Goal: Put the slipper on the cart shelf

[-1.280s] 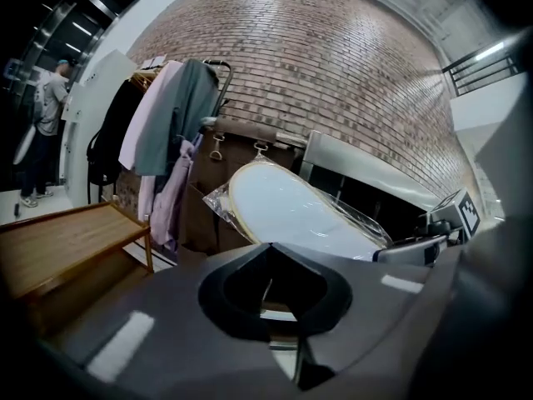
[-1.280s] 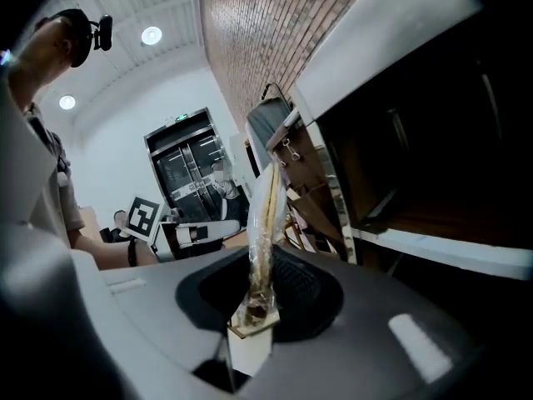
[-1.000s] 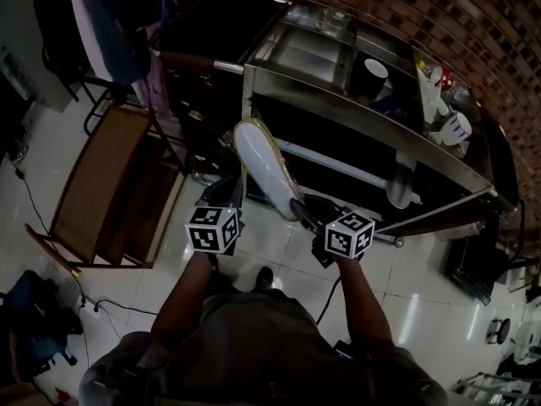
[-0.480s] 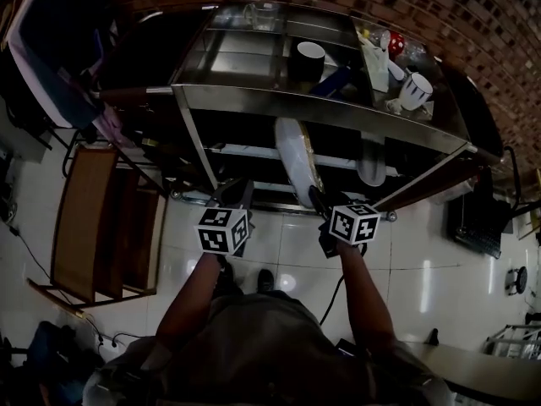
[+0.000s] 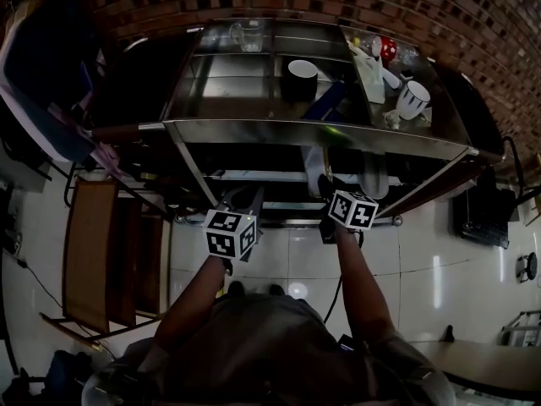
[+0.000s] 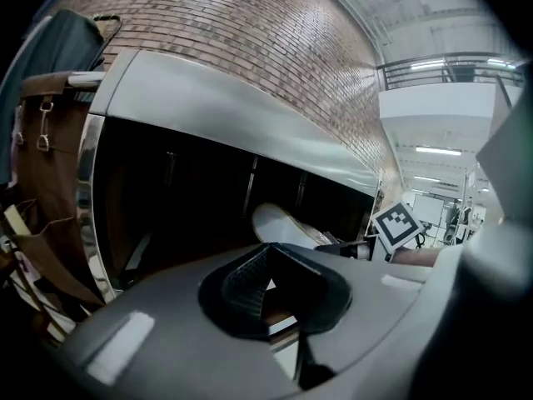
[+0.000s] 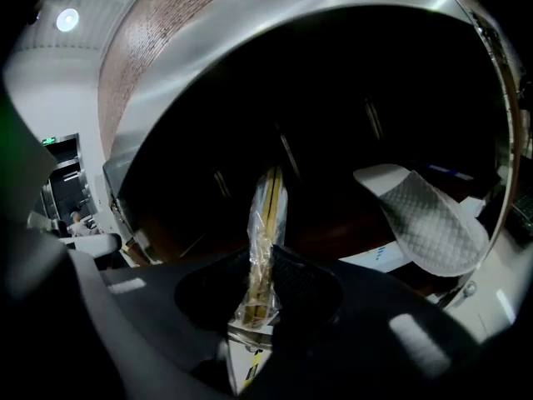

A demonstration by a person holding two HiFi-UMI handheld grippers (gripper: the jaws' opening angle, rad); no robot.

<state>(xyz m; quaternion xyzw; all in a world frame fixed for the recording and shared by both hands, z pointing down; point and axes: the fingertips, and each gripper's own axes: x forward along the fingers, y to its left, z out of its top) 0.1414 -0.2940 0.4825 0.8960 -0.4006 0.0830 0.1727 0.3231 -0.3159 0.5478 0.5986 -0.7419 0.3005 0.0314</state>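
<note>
My right gripper is shut on the heel end of a white slipper in clear plastic wrap. It is held on edge and pokes into the dark lower shelf of the steel cart. From the head view the cart's top hides most of that slipper. In the left gripper view the slipper shows pale beside the right gripper's marker cube. My left gripper hangs at the shelf's front, left of the slipper, shut and empty.
A second slipper with a quilted grey sole lies on the lower shelf to the right. The top shelf carries a black mug, a white mug and a glass. A wooden rack stands at the left.
The right gripper has carried the slipper rightwards and forwards, from in front of the cart to under its top shelf. The left gripper has followed alongside, still empty.
</note>
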